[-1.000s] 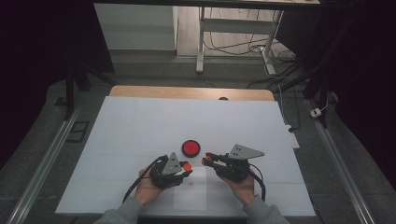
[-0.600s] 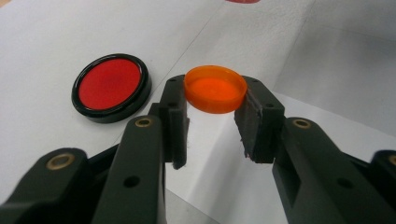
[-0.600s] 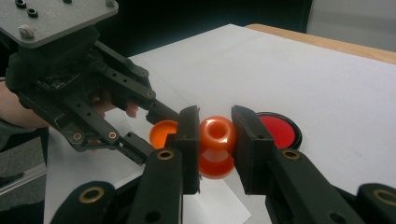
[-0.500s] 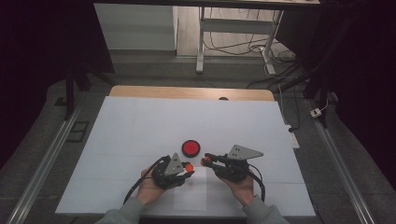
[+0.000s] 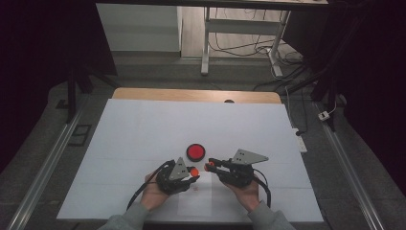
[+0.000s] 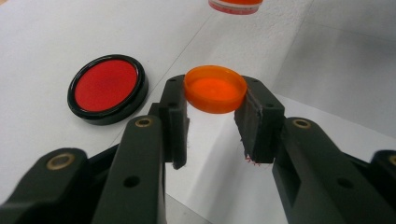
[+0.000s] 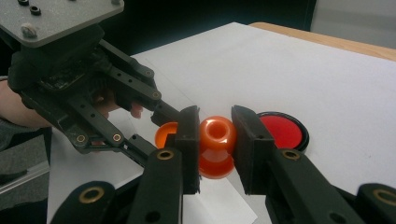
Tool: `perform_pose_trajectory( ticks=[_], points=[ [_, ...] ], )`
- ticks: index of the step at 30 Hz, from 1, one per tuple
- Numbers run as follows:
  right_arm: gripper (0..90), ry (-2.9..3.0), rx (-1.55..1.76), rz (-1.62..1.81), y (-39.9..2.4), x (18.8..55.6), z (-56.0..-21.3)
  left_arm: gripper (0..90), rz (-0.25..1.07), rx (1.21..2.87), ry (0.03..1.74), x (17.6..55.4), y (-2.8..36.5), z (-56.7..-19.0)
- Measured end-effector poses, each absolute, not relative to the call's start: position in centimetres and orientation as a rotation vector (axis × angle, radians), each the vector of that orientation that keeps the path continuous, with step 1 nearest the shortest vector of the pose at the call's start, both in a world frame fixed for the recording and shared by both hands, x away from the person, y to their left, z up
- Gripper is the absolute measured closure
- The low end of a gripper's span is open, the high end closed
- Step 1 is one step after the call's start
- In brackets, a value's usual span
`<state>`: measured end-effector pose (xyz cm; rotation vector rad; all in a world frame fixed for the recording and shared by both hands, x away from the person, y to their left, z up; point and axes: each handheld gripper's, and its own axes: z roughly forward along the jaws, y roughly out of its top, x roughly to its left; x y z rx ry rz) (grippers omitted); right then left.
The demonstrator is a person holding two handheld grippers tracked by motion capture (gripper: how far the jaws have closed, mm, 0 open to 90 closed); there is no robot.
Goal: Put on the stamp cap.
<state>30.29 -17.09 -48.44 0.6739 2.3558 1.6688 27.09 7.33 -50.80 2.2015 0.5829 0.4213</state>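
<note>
I am holding my left gripper (image 5: pixel 193 171) clamped on a small orange cap (image 6: pixel 215 88); in the left gripper view the cap is sitting between the two pads, lifted off the white table sheet (image 5: pixel 143 124), with its open side facing up. My right gripper (image 5: pixel 208 166) is squeezing an orange bottle-shaped piece (image 7: pixel 216 145) by its narrow upper part, its round mouth facing the camera in the right gripper view and its wider base hanging below the pads. In the high view the two grippers are pointing at each other, tips near but apart, the left one at about nine o'clock from the right one. A round red disc in a black rim (image 5: pixel 195 152) is lying flat on the sheet at roughly twelve o'clock from the gap between the tips, just beyond them. In the left gripper view that disc is sitting at about ten o'clock from the cap, not touching it.
</note>
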Motion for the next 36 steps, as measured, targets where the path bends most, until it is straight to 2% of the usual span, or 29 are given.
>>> perform_pose_trajectory(
  ticks=[36],
  points=[
    [72.0, 2.372, 0.640, 1.700, -16.0, 29.8, -48.4, 64.5, 0.419, 2.211, 0.579, 27.0, 7.1, -51.0]
  ],
)
